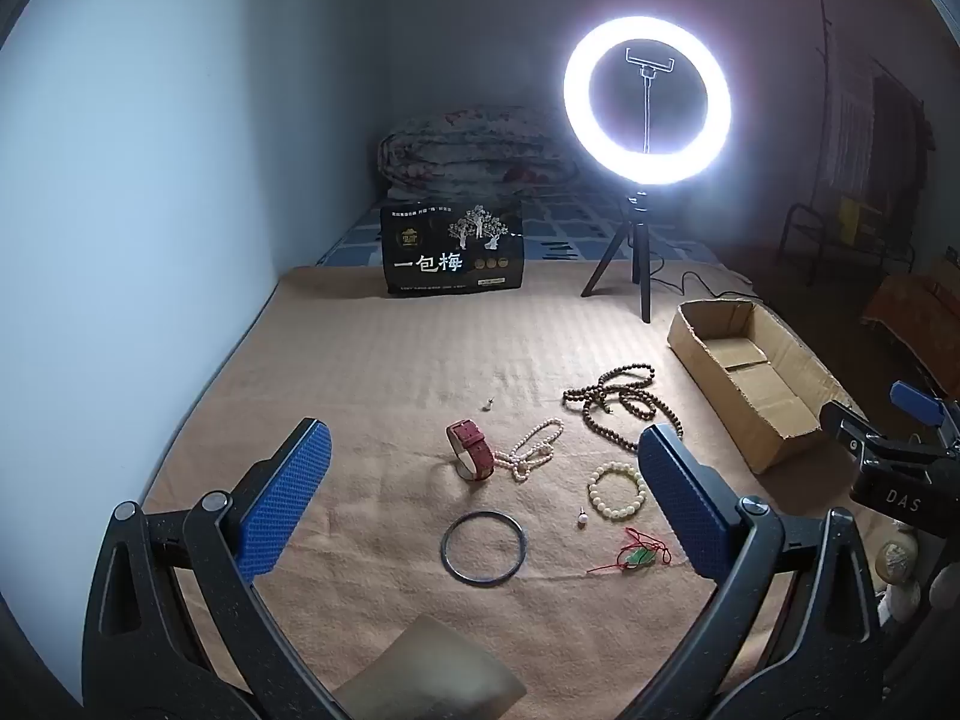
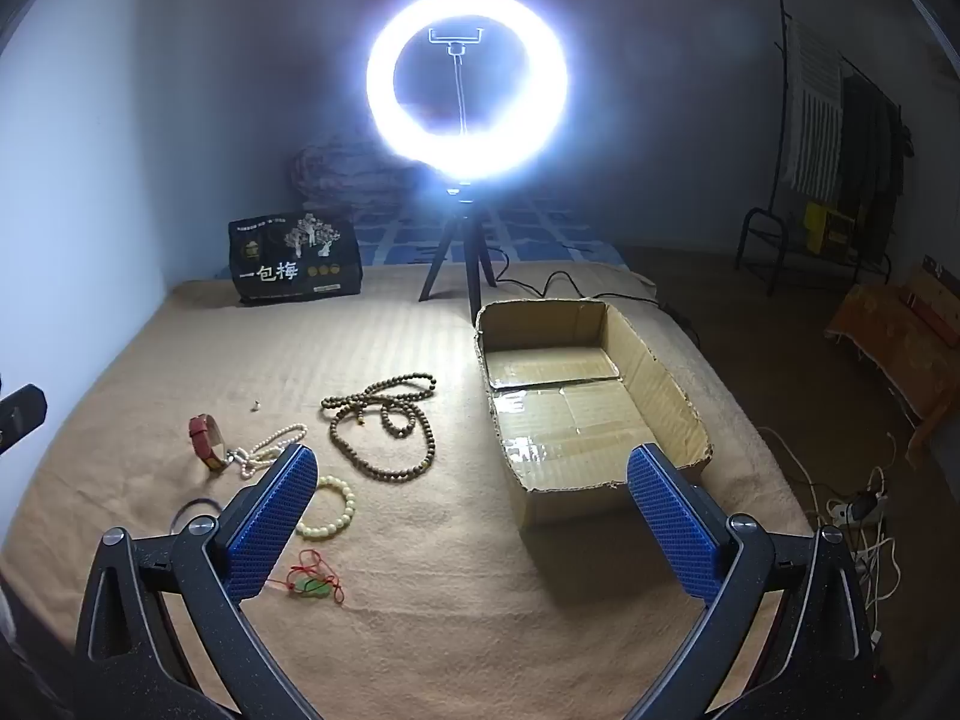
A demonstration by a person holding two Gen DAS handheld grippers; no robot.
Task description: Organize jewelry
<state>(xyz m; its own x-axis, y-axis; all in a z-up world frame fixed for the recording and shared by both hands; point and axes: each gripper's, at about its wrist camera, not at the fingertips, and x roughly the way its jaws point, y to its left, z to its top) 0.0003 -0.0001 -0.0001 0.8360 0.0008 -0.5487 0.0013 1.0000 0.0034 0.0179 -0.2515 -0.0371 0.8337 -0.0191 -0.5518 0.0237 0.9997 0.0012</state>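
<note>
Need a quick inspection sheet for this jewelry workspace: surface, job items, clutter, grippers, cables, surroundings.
Surface: tan blanket over a bed, lit by a ring light.
Job's things: red-strap watch, pearl strand, brown bead necklace, cream bead bracelet, dark bangle, green pendant on red cord, two small loose pieces; all lie outside the cardboard box, in which no jewelry shows.
Clutter: black snack bag.
Grippers: left gripper open, holding nothing; right gripper open, holding nothing.
Cables: ring light lead across the blanket; power strip on the floor.
Surroundings: folded quilt, clothes rack.
</note>
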